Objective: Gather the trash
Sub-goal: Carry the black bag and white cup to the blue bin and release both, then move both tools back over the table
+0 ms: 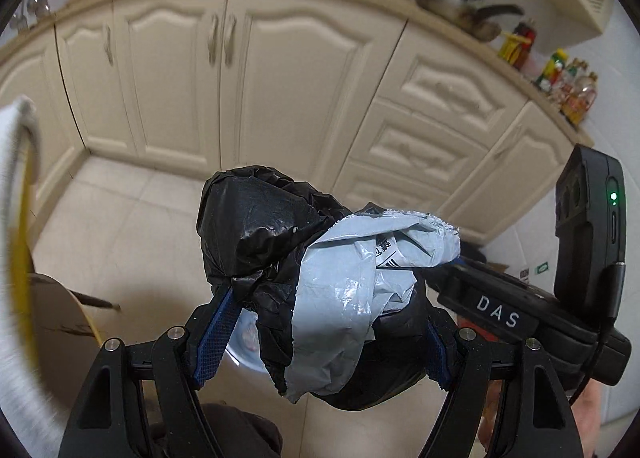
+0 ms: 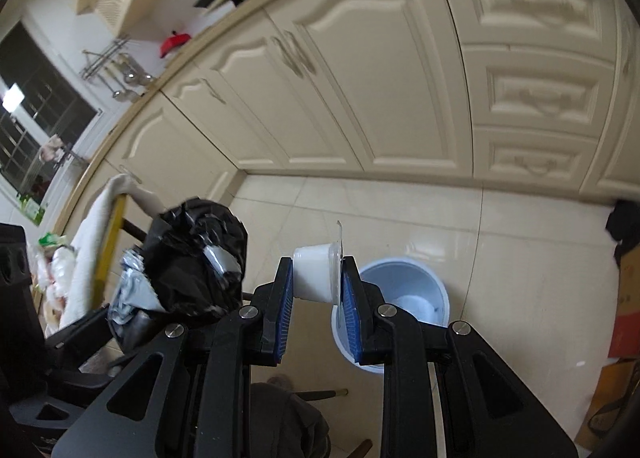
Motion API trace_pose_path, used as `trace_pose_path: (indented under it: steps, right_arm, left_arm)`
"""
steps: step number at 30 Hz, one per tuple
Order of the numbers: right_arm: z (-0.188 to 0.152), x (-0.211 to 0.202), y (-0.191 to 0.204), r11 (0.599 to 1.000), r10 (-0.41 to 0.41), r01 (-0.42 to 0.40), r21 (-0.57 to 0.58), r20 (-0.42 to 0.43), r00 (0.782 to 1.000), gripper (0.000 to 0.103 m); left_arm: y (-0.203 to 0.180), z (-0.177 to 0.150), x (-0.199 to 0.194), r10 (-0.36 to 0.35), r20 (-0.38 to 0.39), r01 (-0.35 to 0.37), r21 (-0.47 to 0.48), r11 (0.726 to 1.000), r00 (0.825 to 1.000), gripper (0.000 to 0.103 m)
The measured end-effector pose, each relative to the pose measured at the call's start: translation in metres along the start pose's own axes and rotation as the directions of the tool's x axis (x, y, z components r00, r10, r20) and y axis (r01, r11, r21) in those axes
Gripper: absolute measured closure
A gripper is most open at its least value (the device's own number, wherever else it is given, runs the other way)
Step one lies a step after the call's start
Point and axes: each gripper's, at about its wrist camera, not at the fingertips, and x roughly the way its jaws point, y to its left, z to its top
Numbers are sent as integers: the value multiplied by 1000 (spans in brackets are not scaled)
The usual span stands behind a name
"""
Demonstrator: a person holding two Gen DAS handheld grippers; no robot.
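Observation:
My left gripper (image 1: 332, 322) is shut on a crumpled wad of black plastic bag (image 1: 248, 226) and grey-white mailer wrapping (image 1: 360, 278), held up above the floor. The wad also shows at the left of the right wrist view (image 2: 196, 258). My right gripper (image 2: 316, 290) is shut on a small white plastic cup (image 2: 316, 274) with a clear peeled lid, held sideways. A white trash bin (image 2: 404, 290) stands open on the floor just beyond and below the right gripper. The right gripper's body (image 1: 520, 310) shows at the right of the left wrist view.
Cream kitchen cabinets (image 1: 240, 74) run along the far side above a pale tiled floor (image 2: 520, 258). A white towel on a yellow-edged chair (image 2: 104, 242) is at the left. Cardboard boxes (image 2: 624, 318) stand at the right. A pan and bottles (image 1: 560, 78) sit on the counter.

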Motion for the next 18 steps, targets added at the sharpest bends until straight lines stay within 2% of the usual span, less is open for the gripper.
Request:
trace_pose_path:
  steps: [3,5,7,9,12,15,18]
  right_arm:
    - [3,22,-15,1000,-7,8,30,-37,999,80]
    - [2,32,-23,998,0,3,55,-52,999,78]
    - [1,42,-31,997,-8,14,79,-66,998,77]
    - [-1,50,-39,995,-21,29,97,-83,996,74]
    - [-5,56,-50,991,-30,42,129,-93,995,46]
    - [-8,55,-55,988,-31,44,145,-94,995,35]
    - [-9,50,-56,987,-35,48,156,-88,996,20]
  left_arm:
    - [1,21,31,13,-47,-13,-4,1000,999,27]
    - [6,30,49,20,-76,-21,-13,1000,997,23]
    - [7,37,67,50,-110,-52,-14,999,993,15]
    - [7,42,79,74,-120,-76,-13,997,990,1]
    - [5,48,92,100,-129,-101,-6,995,987,1]
    - [2,50,99,123,-129,-124,-2,992,984,1]
    - [-6,43,96,144,-114,-144,4,990,983,1]
